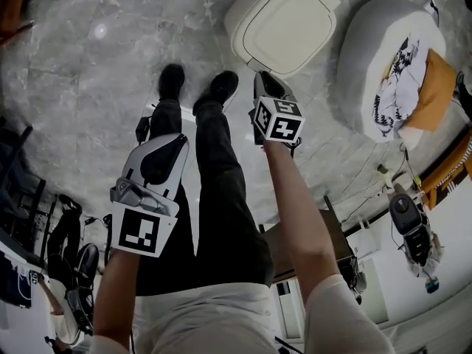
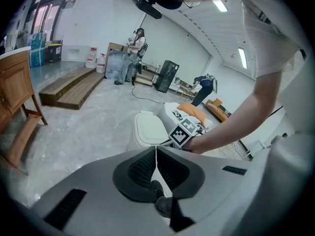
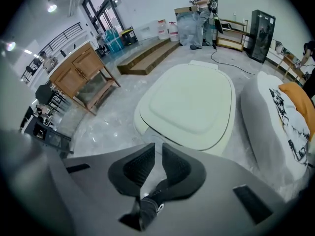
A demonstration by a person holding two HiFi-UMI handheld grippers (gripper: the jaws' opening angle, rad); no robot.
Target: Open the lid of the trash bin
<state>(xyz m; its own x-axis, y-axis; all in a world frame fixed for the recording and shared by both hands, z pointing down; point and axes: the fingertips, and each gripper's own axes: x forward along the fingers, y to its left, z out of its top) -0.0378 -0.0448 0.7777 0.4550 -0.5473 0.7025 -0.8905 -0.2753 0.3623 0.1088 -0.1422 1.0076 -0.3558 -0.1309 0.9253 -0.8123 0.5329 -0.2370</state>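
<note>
The cream trash bin (image 1: 284,22) stands on the grey marble floor ahead of my feet, its lid (image 3: 189,104) down flat. My right gripper (image 1: 264,76) is held out at the bin's near rim, just short of it. In the right gripper view its jaws (image 3: 158,149) stand a narrow gap apart with nothing between them, pointing at the lid's front edge. My left gripper (image 1: 171,144) hangs back at the left, over my left leg, far from the bin (image 2: 150,129). Its jaws (image 2: 156,149) are closed together and empty.
A grey beanbag (image 1: 394,57) with a patterned cloth and an orange cushion sits right beside the bin. A wooden cabinet (image 3: 81,70) and low wooden steps (image 3: 147,55) lie to the left and behind. My shoes (image 1: 199,87) stand just before the bin.
</note>
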